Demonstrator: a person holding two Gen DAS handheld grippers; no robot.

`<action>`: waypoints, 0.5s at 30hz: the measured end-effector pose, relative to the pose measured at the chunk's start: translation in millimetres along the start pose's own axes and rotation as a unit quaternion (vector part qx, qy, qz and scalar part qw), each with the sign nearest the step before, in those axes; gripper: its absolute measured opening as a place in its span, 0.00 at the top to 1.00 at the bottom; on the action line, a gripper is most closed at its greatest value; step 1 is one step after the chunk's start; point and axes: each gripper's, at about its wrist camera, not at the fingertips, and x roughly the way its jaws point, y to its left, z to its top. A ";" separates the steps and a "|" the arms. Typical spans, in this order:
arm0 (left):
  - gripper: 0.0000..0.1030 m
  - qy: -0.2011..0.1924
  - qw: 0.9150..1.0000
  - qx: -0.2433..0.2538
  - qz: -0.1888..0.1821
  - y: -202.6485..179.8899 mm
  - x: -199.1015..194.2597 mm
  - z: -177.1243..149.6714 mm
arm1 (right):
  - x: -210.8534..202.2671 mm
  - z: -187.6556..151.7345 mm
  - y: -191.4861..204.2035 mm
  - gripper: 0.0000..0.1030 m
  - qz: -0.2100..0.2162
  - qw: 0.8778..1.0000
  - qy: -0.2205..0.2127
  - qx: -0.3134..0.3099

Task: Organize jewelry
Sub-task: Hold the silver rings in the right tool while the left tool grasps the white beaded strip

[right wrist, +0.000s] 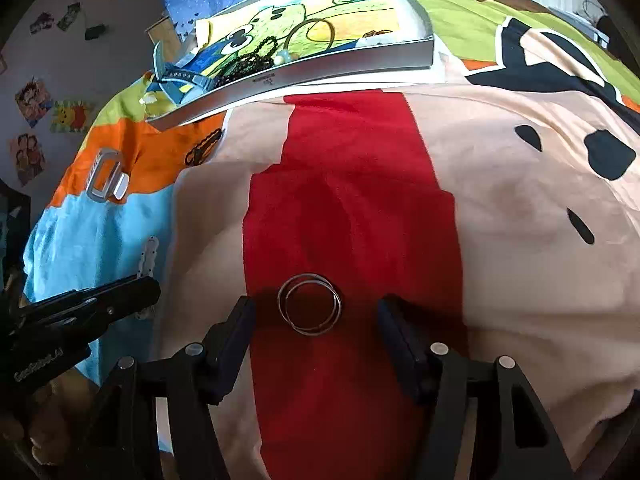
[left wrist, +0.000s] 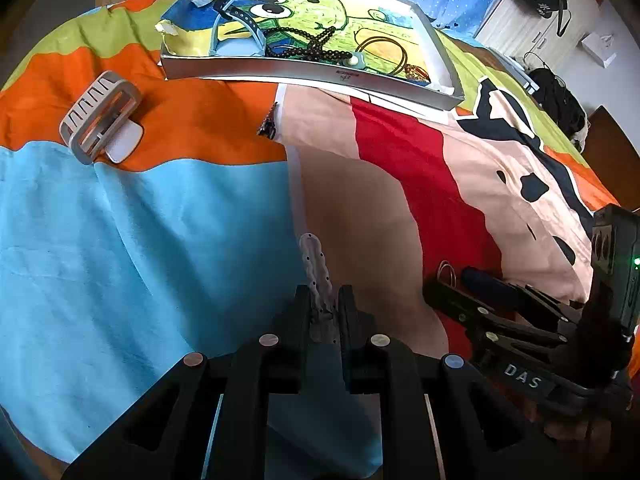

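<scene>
Jewelry lies in two places: several pieces already sit in the shallow box [left wrist: 312, 74] at the far edge of the bedspread [left wrist: 120, 240], and others are still loose on the cloth.

Left to right:

1. A pale slotted buckle piece [left wrist: 100, 118] rests on the orange band, well apart from both of my tools and just short of the box.
2. My left gripper [left wrist: 323, 300] is clenched on a pale perforated strap [left wrist: 316, 264]. The strap stands between the pads, and its free end projects forward over the cloth.
3. Inside the box I can see a dark bead string [left wrist: 316, 46], a watch-like band [left wrist: 244, 20] and a thin gold hoop [left wrist: 384, 54].
4. My right gripper [right wrist: 316, 312] is released. Its jaws stand apart on either side of a pair of thin silver rings [right wrist: 310, 304] lying flat on the red stripe. The pads do not touch them.

Hazards, in my judgement:

- The rings are thin wire lying flat on soft fabric. Closing too high would let the pads pass over them; closing too low would pinch the cloth and drag it.
- The two rings overlap loosely, so a grip on one may leave the other behind or let it drop on the way to the box.
- The strap is held near one end only. A quick swing could let it slip from the pads.
</scene>
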 end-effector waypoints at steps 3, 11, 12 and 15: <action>0.90 0.001 1.000 -0.005 -0.001 1.9 1.0 -0.7 | 5.0 -1.7 -0.6 0.71 0.011 1.000 0.006 0.001; 0.90 -0.013 1.000 -0.001 -0.002 -1.7 -7.1 -2.5 | -1.2 -2.9 -5.1 0.71 0.037 0.999 -0.003 0.029; 0.90 -0.019 1.000 0.002 -0.002 -3.1 -10.0 -2.4 | -5.2 -2.2 -3.8 0.71 0.040 0.999 -0.010 0.027; 0.90 -0.040 0.999 0.010 0.000 -7.7 -18.8 -0.2 | -18.3 0.5 0.9 0.71 0.041 0.998 -0.040 0.015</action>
